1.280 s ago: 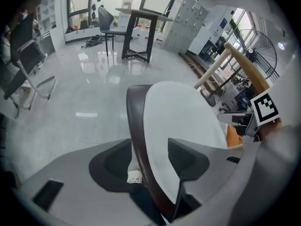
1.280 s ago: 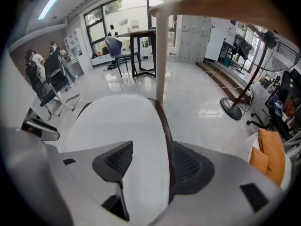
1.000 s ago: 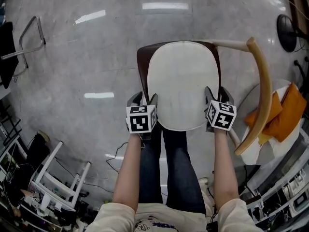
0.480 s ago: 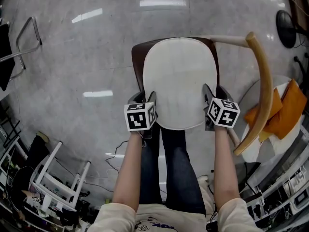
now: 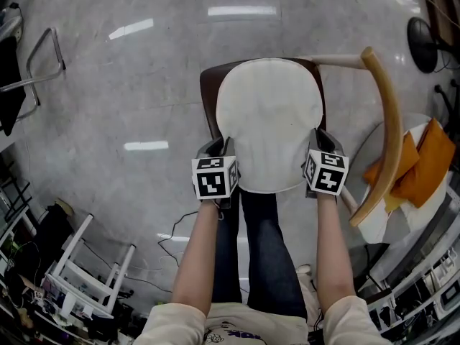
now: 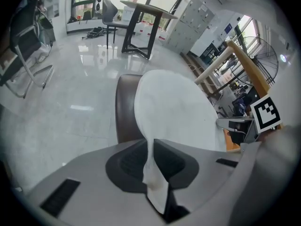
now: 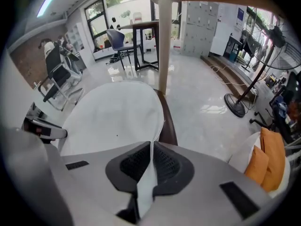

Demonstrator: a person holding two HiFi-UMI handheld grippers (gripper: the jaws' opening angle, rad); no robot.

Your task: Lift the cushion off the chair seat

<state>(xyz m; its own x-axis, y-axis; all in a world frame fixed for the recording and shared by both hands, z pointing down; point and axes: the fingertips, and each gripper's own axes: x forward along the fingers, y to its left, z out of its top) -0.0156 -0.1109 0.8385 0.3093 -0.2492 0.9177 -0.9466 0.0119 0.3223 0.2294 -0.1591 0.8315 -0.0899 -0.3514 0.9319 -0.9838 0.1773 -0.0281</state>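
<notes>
**Desk:** What is new over the dark brown chair seat?

**Caption:** A second ago both sets of jaws stood wide, one on each side of the white oval fabric cushion. Now the left gripper and the right gripper are closing. Each has a fold of the cushion's hem pressed between its pads, at the seat's near-left and near-right edges.

**Desk:** And the cushion itself?

**Caption:** It lies flat on the seat as before, covering all but a brown strip along the left edge. Only the nipped hems stand up, as both gripper views show.

**Desk:** What does that mean for the job?

**Caption:** The grasp looks made on both sides, but the lift has not begun. An even raise by both hands seems the next call. The thin hem could slip if one side leads.
</notes>
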